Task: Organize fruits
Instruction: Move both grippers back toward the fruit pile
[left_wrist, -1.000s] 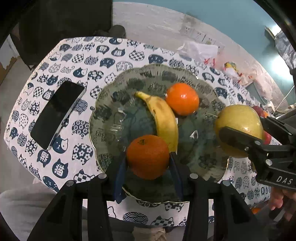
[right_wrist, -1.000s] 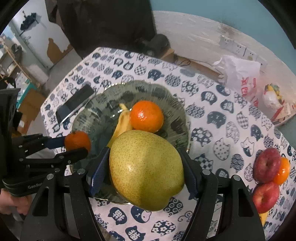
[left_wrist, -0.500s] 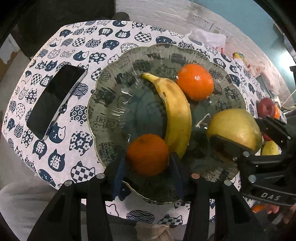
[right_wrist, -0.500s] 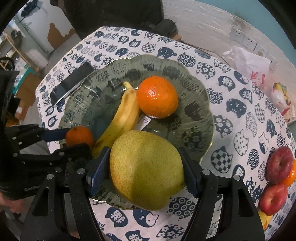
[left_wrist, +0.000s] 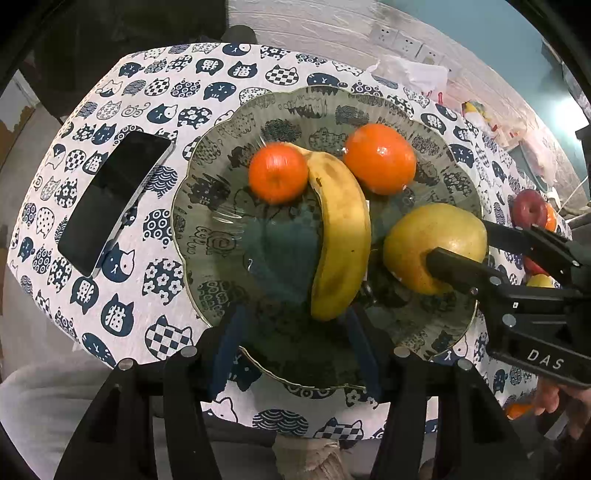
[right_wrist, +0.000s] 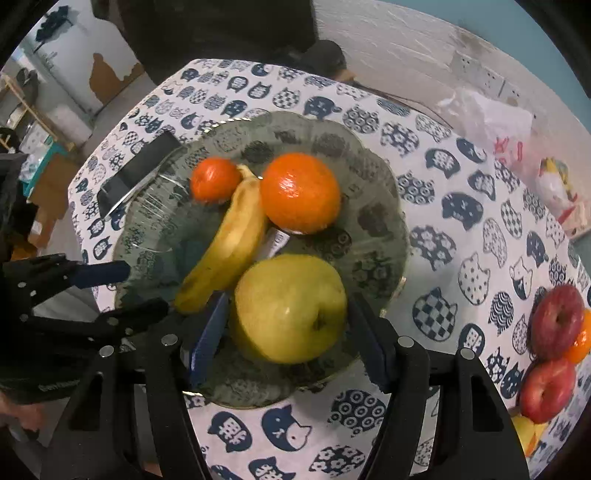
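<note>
Your small orange (left_wrist: 277, 173) has rolled away from your left tongs (left_wrist: 291, 343), which are opening with nothing between them. Your right tongs (right_wrist: 288, 343) are closing, with the pear (right_wrist: 290, 308) between them but not squeezed. Four fruits now sit on the plate (right_wrist: 373, 221), with the banana (left_wrist: 341, 240) and big orange (left_wrist: 380, 158). Two apples (right_wrist: 556, 321) wait far right on the cat cloth (left_wrist: 122, 317). A phone (left_wrist: 114, 199) lies left.
</note>
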